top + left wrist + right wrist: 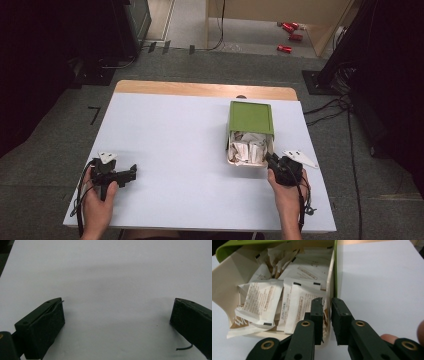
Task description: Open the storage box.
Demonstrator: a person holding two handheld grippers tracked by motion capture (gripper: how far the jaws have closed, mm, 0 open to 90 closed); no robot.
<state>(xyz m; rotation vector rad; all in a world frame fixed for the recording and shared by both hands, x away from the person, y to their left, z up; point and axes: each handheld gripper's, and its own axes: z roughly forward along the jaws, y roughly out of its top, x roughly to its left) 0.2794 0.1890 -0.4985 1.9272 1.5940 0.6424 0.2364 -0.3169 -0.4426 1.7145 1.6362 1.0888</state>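
Note:
A green box (pixel 251 117) with a cream inside stands open toward me on the right half of the white table (pixel 175 135). Several white paper sachets (pixel 247 150) with printed text fill it. In the right gripper view the sachets (pixel 262 300) lie loose and crumpled. My right gripper (pixel 327 301) is at the box's near right corner, where its jaws stand almost together on the thin cream side wall (pixel 334 277). In the high view, the right gripper (pixel 272 160) touches the box's front edge. My left gripper (pixel 132 172) rests on the table at the near left, open (pixel 117 302), with bare table between its jaws.
The table's far edge is a wooden strip (pixel 200 89). Grey carpet surrounds the table, with black cables (pixel 330 107) at the right and dark equipment (pixel 115 35) at the back left. Red cans (pixel 287 30) lie on the floor far behind.

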